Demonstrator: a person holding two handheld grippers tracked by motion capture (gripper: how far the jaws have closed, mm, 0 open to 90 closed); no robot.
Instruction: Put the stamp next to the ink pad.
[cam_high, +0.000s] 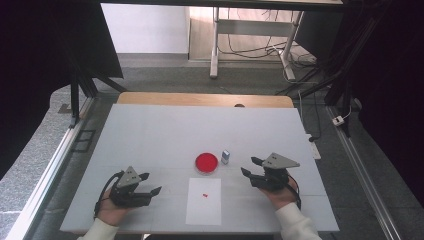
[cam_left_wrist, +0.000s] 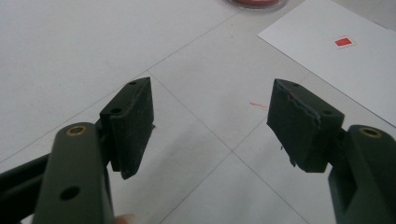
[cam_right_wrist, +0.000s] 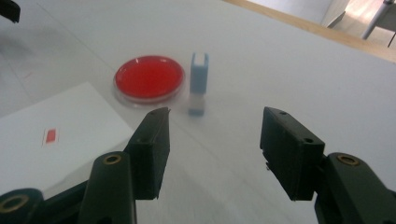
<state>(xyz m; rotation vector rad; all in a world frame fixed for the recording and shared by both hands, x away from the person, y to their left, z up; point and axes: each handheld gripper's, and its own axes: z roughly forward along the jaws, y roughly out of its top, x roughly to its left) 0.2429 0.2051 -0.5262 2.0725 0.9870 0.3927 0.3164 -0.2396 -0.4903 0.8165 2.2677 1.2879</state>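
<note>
Covering the wooden table, a white mat faces grey carpet.

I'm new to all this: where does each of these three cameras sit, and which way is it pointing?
High view: above the person's side, looking forward and down on the table; both forearms, left gripper and right gripper.
Left gripper view: rides that gripper, looks along its open fingers toward the white paper.
Right gripper view: rides that gripper, faces the red dish and small blue stamp between open fingers.
Shared: all three show dish and paper.
</note>
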